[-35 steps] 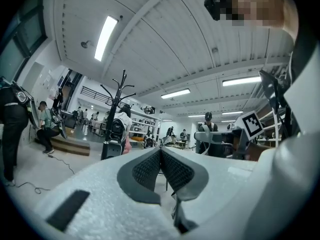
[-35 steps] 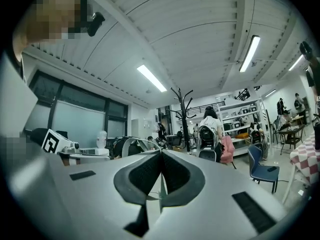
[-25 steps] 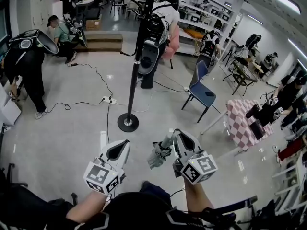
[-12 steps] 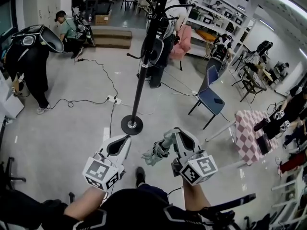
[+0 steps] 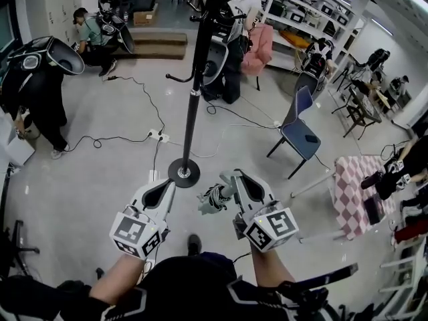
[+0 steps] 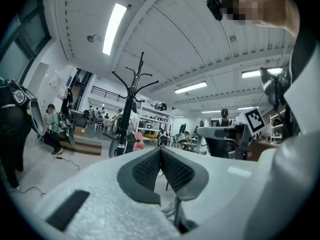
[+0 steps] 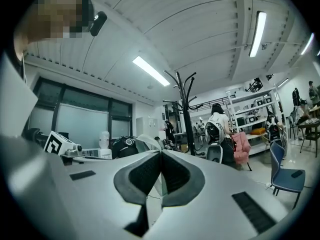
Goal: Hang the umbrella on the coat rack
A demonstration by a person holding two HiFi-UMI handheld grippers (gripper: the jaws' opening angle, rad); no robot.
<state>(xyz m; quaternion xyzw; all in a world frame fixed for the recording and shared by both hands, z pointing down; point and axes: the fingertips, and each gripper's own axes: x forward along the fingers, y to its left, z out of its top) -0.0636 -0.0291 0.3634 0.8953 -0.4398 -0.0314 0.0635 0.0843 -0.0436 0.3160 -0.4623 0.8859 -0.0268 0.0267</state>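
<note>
Far left: a person in black clothing (image 5: 37, 89) stood bent forward on the pale grey floor
Left gripper: the white hand-held left gripper (image 5: 167, 184) pointed down towards the rack's base, its dark ribbed jaws pressed together with nothing between them
Coat rack: the tall black metal coat rack (image 5: 194, 92), on a round base, stood upright just ahead of both grippers, curved hooks at its top
Umbrella: the folded grey fabric umbrella (image 5: 214, 199) hung above the floor between the two grippers, near the rack's base but apart from the pole, not on any hook
Right gripper: the white hand-held right gripper (image 5: 232, 178) was clamped narrowly on the umbrella's pale end
Right: a blue-seated chair (image 5: 302, 131) and a pink-and-white checked table (image 5: 351, 189) stood well apart from the rack
</note>
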